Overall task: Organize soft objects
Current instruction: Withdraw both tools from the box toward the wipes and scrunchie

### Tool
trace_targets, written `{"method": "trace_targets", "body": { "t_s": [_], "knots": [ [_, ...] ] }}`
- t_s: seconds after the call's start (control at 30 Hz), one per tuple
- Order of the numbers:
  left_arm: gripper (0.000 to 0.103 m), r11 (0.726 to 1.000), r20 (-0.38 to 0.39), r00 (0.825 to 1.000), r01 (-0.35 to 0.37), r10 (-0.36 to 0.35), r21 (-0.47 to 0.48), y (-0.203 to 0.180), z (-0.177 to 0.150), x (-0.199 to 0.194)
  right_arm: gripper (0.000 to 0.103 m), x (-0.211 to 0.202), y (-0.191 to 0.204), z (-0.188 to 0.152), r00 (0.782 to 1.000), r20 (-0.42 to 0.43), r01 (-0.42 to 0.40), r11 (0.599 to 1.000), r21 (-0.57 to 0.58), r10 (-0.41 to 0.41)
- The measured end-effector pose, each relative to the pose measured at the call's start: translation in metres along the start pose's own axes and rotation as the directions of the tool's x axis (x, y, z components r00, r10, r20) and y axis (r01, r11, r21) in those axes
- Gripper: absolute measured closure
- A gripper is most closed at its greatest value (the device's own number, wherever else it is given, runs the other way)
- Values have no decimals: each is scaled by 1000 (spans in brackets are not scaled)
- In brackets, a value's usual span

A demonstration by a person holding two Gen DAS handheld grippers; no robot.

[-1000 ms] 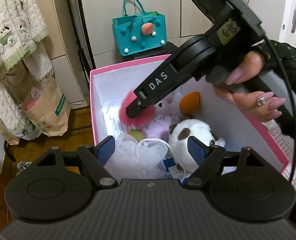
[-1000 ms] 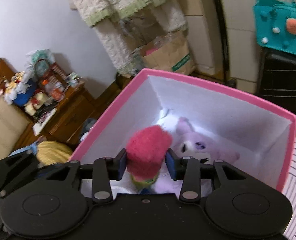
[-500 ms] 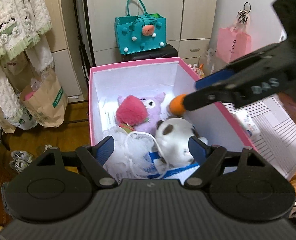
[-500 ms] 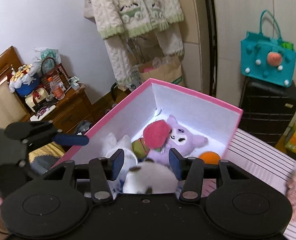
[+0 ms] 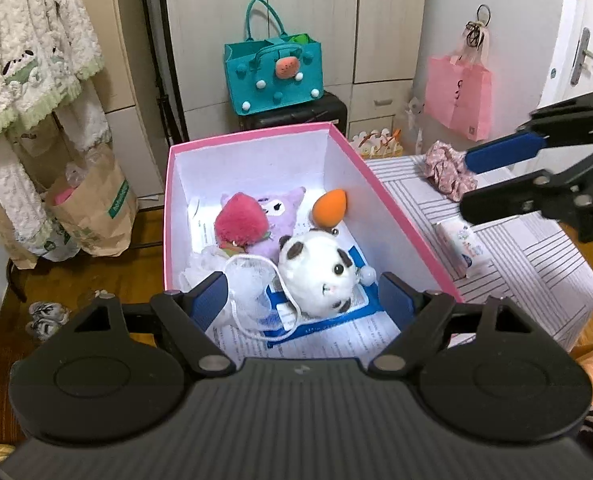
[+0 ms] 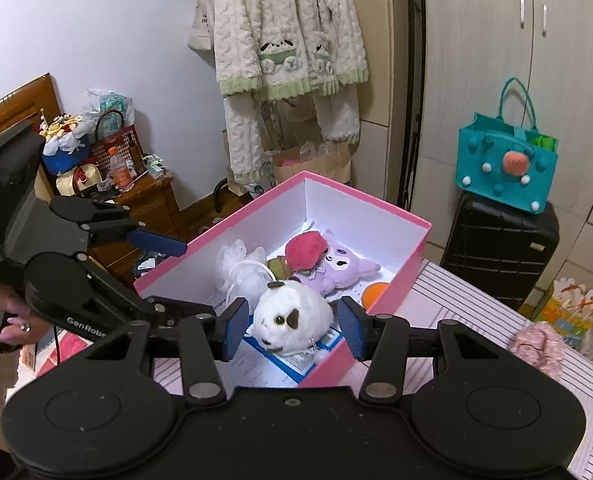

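A: The right gripper has let go of the pink plush and pulled back.
B: Both empty?
A: Yes. Left gripper gapes wide, right partly; plush lies in the box.

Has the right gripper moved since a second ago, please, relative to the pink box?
Yes. The right gripper has pulled out of the pink box and off to its right, leaving the strawberry plush inside.

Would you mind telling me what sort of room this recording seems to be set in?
Most likely a bedroom in a home. A fleece robe hangs beside tall wardrobe doors, a wooden headboard shows at the left, and a cluttered nightstand stands next to it.
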State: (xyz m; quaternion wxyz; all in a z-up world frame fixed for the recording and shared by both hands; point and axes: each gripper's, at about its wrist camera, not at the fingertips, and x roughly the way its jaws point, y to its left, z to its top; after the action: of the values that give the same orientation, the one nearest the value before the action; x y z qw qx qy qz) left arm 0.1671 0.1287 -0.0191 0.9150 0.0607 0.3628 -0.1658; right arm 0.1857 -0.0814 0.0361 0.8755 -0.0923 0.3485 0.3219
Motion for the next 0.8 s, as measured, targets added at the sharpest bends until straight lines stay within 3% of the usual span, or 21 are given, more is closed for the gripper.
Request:
{"method": "trace_targets", "body": {
  "t_s": [0.33,0.6,0.8],
  "knots": [
    [21,998,-18,998,54,-54,33,-26,6,-14,43,-39,6,-24,999,28,25,999,-44,-24],
    [20,982,-32,987,157,-154,109,-67,18,-14,42,-77,-6,-59,994,64,90,996,0,-90],
    [20,956,-67,972,235,-227,175,-98,21,5,40,-83,-28,-86,986,6,168,984,58,-169]
  ]
}}
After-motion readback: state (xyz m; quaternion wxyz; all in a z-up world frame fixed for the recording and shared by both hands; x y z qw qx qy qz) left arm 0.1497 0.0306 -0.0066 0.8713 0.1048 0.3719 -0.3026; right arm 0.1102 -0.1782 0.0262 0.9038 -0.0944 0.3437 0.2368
